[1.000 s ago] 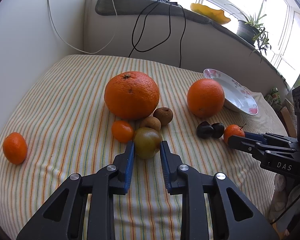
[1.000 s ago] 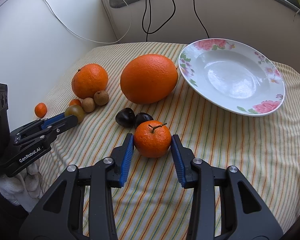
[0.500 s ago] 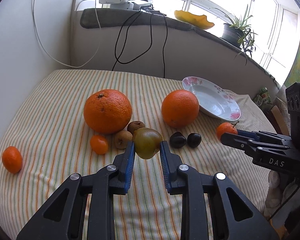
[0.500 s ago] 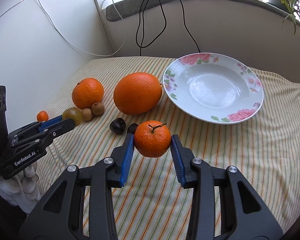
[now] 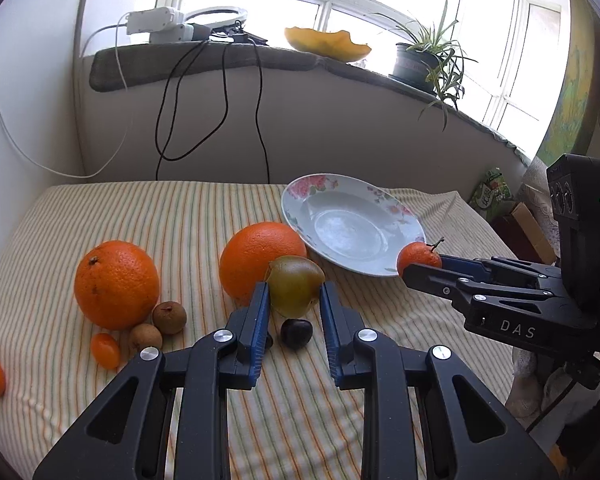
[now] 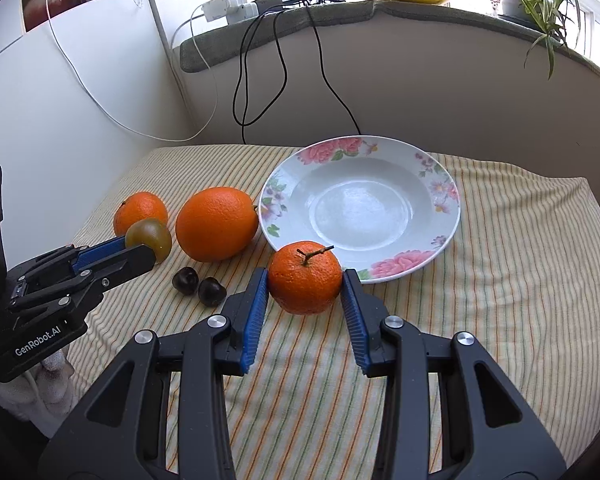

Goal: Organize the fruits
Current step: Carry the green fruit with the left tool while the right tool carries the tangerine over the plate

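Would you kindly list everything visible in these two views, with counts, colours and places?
Large round oranges: two, orange, on cloth left of plate.
Small mandarins: two, orange, cloth's left edge.
Brown longans: two, beside the left orange.
Dark chestnuts: two, cloth centre.
Floral white plate: one, holding nothing.
Striped tablecloth: one, cream.
Potted plant: one, green, windowsill.
Left gripper: holds green-brown plum.
Right gripper: holds stemmed tangerine.

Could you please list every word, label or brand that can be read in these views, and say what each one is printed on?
"DAS": on the side of the right claw body.
"GenRobot.AI": on the side of the left claw body.
Green packet beyond the table edge: print too blurred to read.
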The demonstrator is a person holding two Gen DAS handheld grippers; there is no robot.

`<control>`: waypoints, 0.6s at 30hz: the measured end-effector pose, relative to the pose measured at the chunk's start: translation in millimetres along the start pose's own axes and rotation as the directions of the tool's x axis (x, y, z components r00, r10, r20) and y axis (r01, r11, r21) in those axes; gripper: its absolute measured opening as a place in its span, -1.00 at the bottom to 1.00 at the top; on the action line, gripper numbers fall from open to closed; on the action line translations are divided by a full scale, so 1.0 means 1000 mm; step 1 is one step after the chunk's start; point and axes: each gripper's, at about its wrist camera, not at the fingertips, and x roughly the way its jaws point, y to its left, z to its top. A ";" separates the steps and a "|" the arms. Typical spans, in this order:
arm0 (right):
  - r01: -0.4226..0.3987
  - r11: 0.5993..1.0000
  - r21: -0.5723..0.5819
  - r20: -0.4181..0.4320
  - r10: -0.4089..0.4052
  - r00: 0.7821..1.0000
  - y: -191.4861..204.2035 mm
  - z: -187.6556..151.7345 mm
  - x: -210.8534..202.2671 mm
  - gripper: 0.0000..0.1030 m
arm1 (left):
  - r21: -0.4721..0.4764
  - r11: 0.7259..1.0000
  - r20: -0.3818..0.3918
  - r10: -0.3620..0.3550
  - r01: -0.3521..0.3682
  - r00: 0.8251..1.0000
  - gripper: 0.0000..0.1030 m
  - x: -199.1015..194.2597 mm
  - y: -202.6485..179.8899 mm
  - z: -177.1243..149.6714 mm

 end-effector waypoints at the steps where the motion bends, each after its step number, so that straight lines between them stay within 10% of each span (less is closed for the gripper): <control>1: 0.008 1.000 0.000 0.003 -0.008 1.000 -0.004 0.002 0.000 -0.25 | 0.006 1.000 0.000 -0.006 0.006 1.000 -0.54 0.003 -0.004 0.003; 18: 0.041 0.998 0.053 -0.026 -0.040 0.999 -0.065 0.025 0.040 -0.25 | 0.081 0.996 -0.071 -0.042 0.047 0.997 -0.54 0.070 -0.048 0.024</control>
